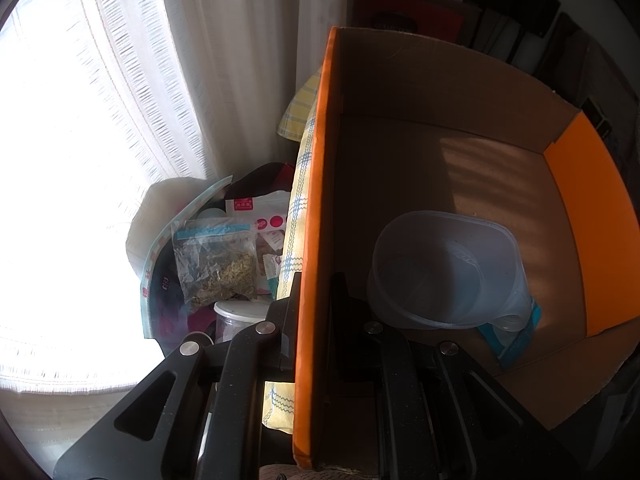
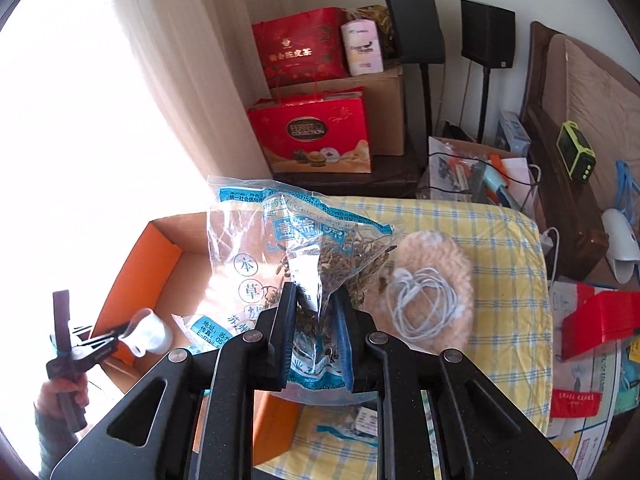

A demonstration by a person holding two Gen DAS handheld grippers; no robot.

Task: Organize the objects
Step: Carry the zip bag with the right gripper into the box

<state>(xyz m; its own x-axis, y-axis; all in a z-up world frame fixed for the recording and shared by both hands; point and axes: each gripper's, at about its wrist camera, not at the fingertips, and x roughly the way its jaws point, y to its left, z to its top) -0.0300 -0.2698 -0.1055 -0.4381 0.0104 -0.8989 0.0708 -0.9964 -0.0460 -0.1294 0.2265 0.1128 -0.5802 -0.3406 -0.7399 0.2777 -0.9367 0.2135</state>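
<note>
An orange cardboard box (image 1: 460, 168) stands on a yellow checked cloth (image 2: 500, 240). My left gripper (image 1: 314, 292) is shut on the box's orange side wall (image 1: 316, 200), one finger outside, one inside. A clear plastic container (image 1: 444, 268) lies inside the box over a blue-edged bag. My right gripper (image 2: 314, 300) is shut on a clear bag of dried herbs (image 2: 296, 256) with blue print, held above the box (image 2: 160, 264). The left gripper (image 2: 92, 344) shows at the box's left edge in the right wrist view.
Beside the box on the left lie a zip bag of dried herbs (image 1: 216, 264), packets and a white-lidded jar (image 1: 240, 312). A fuzzy beige pad with white earphones (image 2: 424, 300) lies on the cloth. Red gift boxes (image 2: 316, 136), speakers and clutter stand behind.
</note>
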